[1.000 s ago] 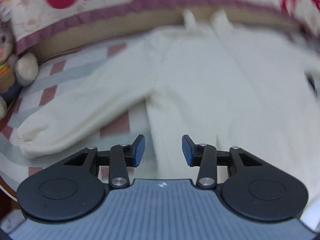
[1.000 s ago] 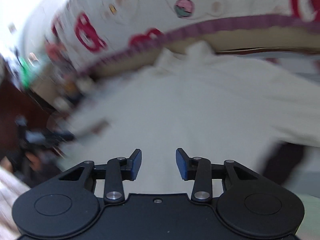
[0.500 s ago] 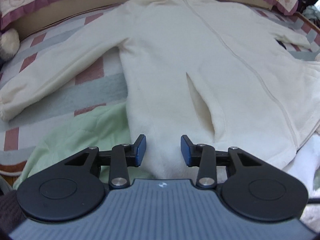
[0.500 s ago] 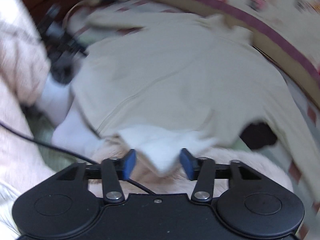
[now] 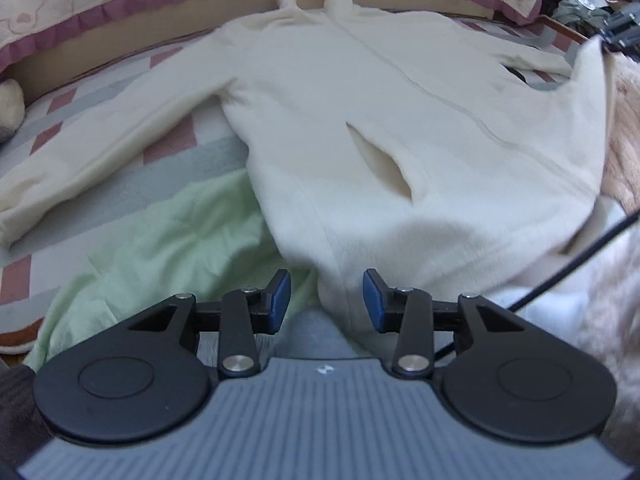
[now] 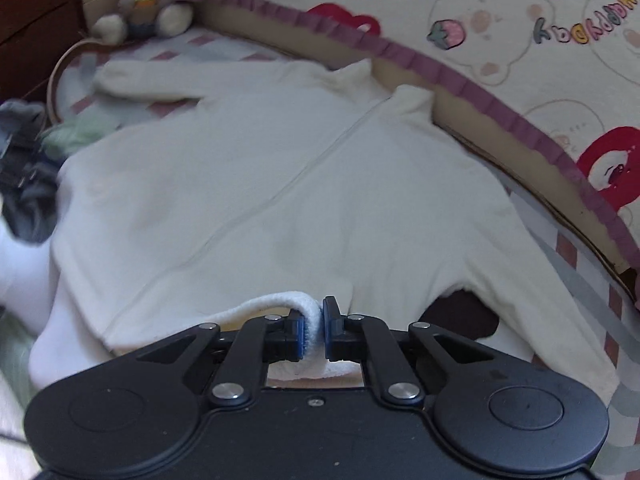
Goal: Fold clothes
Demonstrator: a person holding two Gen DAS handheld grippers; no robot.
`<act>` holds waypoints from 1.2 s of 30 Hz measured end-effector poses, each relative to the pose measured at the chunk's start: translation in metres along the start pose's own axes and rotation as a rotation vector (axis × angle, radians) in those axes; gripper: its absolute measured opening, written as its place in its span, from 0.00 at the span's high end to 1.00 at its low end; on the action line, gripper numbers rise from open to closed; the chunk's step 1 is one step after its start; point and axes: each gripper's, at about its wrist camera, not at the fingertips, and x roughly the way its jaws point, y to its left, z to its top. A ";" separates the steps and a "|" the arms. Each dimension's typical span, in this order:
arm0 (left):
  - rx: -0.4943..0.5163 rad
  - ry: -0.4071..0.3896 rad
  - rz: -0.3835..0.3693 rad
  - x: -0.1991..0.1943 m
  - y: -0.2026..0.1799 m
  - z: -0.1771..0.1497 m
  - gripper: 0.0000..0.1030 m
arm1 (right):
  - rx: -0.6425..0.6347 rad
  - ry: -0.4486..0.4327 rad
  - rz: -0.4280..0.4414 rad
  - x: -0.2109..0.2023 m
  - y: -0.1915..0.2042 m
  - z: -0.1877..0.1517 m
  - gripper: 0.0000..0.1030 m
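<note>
While clamped on the near hem, right tool [image 6: 322, 330] pinches a rolled white lip of the jacket [image 6: 280, 184] between its blue pads, having just closed on it with cloth plainly between. Seen from the left-wrist view, that same right corner [image 5: 592, 76] of the hem stands lifted off the bed, at the far right. Left tool [image 5: 326, 300] hangs parted, pads touching nothing, right at the near left end of the hem [image 5: 340, 292], cloth lying between and just beyond the pads but not pressed.

Outward from both tools: jacket spread face up on the striped bed cover [image 5: 176, 152], zip line running away from the near hem to the collar [image 6: 376, 84] at the far side, against the purple-trimmed pillow edge [image 6: 460, 84]. Long axis therefore near-to-far, sleeves out to left [image 5: 100, 152] and right [image 6: 560, 320]. Light green cloth [image 5: 168, 248] lying under the near left corner.

Probably next: left tool closing on its hem corner, nearer than anything else, then both carrying the hem away toward the collar. Risk of pinching the green cloth along with the hem.
</note>
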 end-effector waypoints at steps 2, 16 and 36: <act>-0.007 -0.003 -0.022 0.002 -0.002 0.001 0.59 | -0.009 -0.020 -0.024 0.003 0.000 0.005 0.93; -0.323 -0.075 -0.011 0.078 0.014 0.087 0.91 | 0.158 -0.002 -0.202 0.052 -0.065 0.006 0.94; 0.011 -0.180 0.014 0.022 -0.024 0.053 0.40 | 0.291 0.029 -0.194 0.068 -0.080 -0.012 0.94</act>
